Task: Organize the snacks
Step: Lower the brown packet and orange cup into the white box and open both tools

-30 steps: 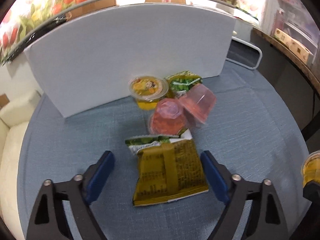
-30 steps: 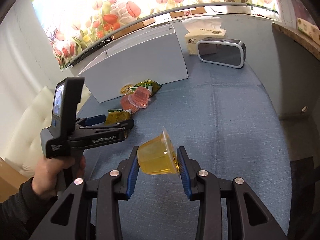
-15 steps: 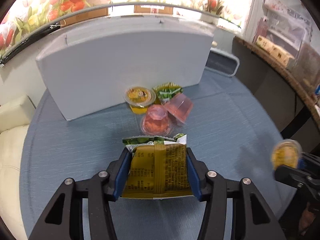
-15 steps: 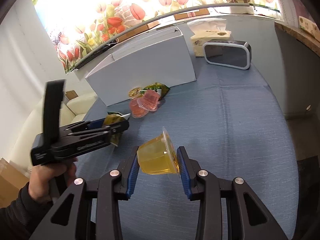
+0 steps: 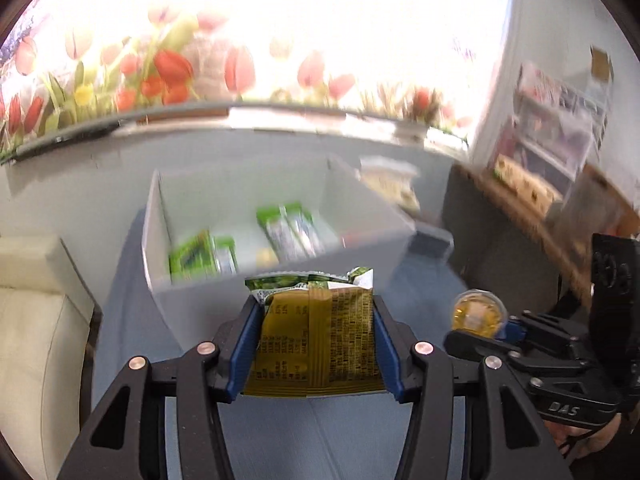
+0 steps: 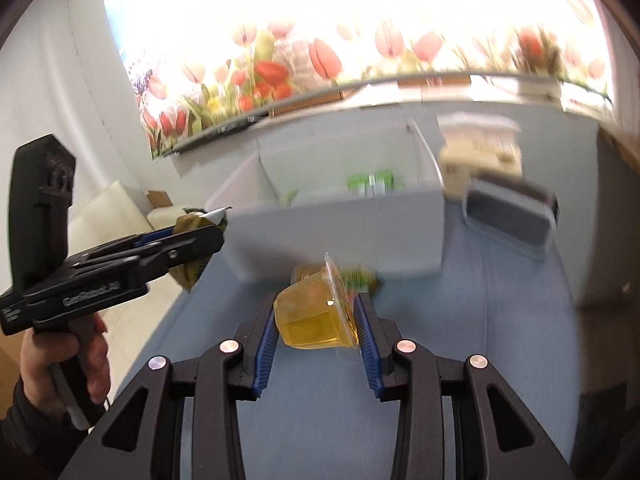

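My left gripper (image 5: 316, 312) is shut on a yellow-green snack packet (image 5: 316, 340) and holds it in the air just in front of the open white box (image 5: 192, 296). Several green packets (image 5: 288, 228) lie inside the box. My right gripper (image 6: 316, 312) is shut on a yellow jelly cup (image 6: 316, 316), lifted above the blue tablecloth short of the box (image 6: 340, 232). The cup also shows in the left wrist view (image 5: 478, 314). The left gripper with its packet (image 6: 192, 226) shows at the left of the right wrist view. Other snacks (image 6: 360, 276) lie on the cloth behind the cup, blurred.
A tissue box (image 6: 480, 148) and a dark grey clock (image 6: 508, 216) stand right of the white box. A cream sofa (image 5: 36, 320) is at the left of the table. A dark shelf (image 5: 520, 216) stands at the right. A tulip picture covers the back wall.
Both grippers have risen and moved toward the white box, whose open inside now shows. The left gripper closed on the packet and lifted it off the cloth. The right still holds the cup.
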Motion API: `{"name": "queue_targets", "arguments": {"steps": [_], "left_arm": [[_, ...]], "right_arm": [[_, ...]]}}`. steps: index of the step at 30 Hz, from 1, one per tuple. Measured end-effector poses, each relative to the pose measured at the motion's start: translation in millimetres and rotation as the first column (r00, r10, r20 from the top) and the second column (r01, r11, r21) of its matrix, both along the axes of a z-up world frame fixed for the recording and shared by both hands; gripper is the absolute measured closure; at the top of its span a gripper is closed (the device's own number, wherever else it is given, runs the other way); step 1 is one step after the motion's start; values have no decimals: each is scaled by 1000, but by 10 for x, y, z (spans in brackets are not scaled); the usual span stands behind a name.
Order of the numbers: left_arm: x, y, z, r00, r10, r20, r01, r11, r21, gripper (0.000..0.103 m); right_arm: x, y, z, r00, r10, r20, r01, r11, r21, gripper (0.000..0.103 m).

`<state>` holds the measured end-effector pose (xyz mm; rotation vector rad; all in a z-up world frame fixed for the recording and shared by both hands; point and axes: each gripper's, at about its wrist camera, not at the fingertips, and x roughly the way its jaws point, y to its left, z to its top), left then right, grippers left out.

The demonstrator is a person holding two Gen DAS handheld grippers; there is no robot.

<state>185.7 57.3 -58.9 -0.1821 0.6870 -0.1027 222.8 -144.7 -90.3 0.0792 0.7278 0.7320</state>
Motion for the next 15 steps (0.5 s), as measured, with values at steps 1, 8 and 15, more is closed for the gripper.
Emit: {"name": "queue_targets", "arguments": {"steps": [1,8,15], "left_arm": [[120,43,53,1000,3,4,-3,1000,-12,46],[963,298,130,999,0,-41,0,1000,-8,46],[1554,374,-167,991,-13,-134,14,1000,1,44]], "right_arm": [[130,71,83,1000,4,12,-4,1000,2,62],[1117,567,394,999,-9,42,12,998,-61,62],[1781,759,220,999,2,37,6,979,-204,62]]}}
